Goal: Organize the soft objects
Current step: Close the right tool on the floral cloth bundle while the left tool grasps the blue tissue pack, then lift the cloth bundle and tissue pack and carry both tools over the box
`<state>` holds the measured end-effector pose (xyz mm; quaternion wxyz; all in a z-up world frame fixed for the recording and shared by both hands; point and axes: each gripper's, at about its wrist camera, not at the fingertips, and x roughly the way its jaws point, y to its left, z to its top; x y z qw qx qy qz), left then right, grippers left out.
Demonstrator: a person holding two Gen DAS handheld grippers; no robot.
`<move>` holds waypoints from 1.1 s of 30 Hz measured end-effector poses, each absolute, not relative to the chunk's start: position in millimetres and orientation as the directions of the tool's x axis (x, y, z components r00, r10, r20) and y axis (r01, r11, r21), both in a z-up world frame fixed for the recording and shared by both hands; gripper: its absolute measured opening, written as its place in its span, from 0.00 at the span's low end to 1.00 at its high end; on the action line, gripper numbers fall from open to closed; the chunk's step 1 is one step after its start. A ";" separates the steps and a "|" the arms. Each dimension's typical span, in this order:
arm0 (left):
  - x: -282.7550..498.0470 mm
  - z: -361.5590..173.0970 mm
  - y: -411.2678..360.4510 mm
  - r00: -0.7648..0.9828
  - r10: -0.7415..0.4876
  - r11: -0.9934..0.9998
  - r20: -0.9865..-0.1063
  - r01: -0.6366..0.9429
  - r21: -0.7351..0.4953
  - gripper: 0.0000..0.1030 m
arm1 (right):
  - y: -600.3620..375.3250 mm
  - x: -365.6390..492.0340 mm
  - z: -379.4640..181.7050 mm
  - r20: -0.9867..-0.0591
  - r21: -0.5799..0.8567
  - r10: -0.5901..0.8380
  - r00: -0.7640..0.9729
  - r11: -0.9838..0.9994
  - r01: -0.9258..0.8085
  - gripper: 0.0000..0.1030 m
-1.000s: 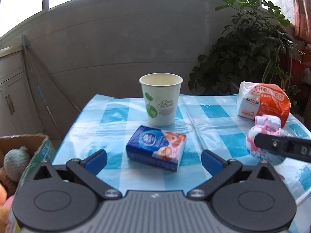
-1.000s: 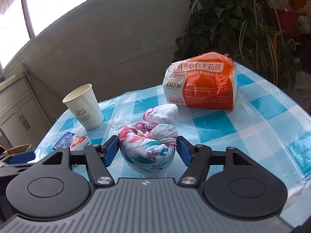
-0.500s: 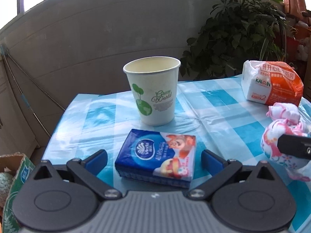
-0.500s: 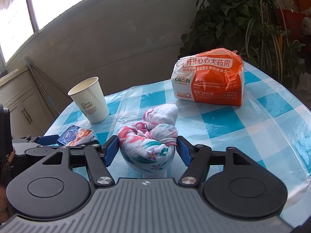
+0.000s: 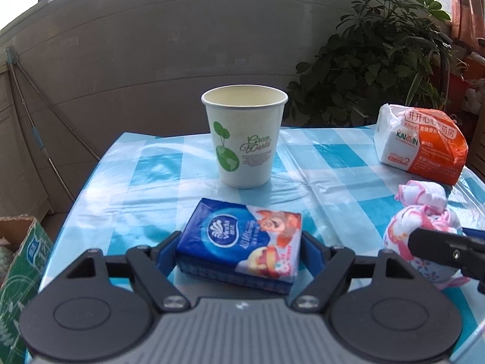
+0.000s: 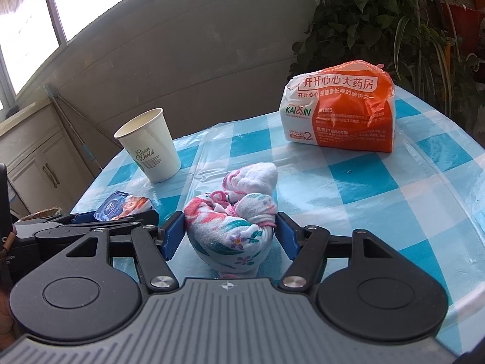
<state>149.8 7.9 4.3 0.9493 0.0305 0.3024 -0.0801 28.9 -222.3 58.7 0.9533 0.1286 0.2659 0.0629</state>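
Observation:
My left gripper (image 5: 239, 250) has closed its blue pads on a blue tissue pack (image 5: 242, 242) that lies on the checked tablecloth. My right gripper (image 6: 230, 233) is shut on a floral knotted cloth bundle (image 6: 232, 221), its pads against both sides. The bundle also shows at the right of the left wrist view (image 5: 421, 227), with a finger of my right gripper across it. The tissue pack and my left gripper show at the left of the right wrist view (image 6: 121, 209).
A paper cup (image 5: 244, 139) stands behind the tissue pack. An orange and white soft package (image 6: 341, 112) sits at the back right of the table (image 6: 394, 200). A cardboard box (image 5: 18, 257) stands off the table's left edge. Potted plants stand behind.
My left gripper moved forward around the tissue pack and closed on its sides. My right gripper stayed shut on the cloth bundle.

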 end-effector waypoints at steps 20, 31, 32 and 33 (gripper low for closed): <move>58.4 2.8 45.5 0.808 -0.071 0.996 -0.585 0.094 0.009 0.77 | -194.3 25.0 55.8 -0.478 0.167 0.202 0.855 0.976 -0.137 0.79; 29.9 2.7 74.0 0.815 -0.059 0.998 -0.576 0.047 -0.036 0.77 | -186.4 26.9 55.9 -0.464 0.158 0.232 0.855 0.971 -0.178 0.78; 29.4 2.9 76.2 0.816 -0.064 0.998 -0.574 0.046 -0.045 0.77 | -185.5 26.4 56.2 -0.460 0.156 0.234 0.857 0.971 -0.181 0.79; 28.6 2.9 77.8 0.817 -0.069 0.997 -0.572 0.046 -0.054 0.77 | -184.5 25.8 56.6 -0.455 0.152 0.235 0.859 0.971 -0.184 0.78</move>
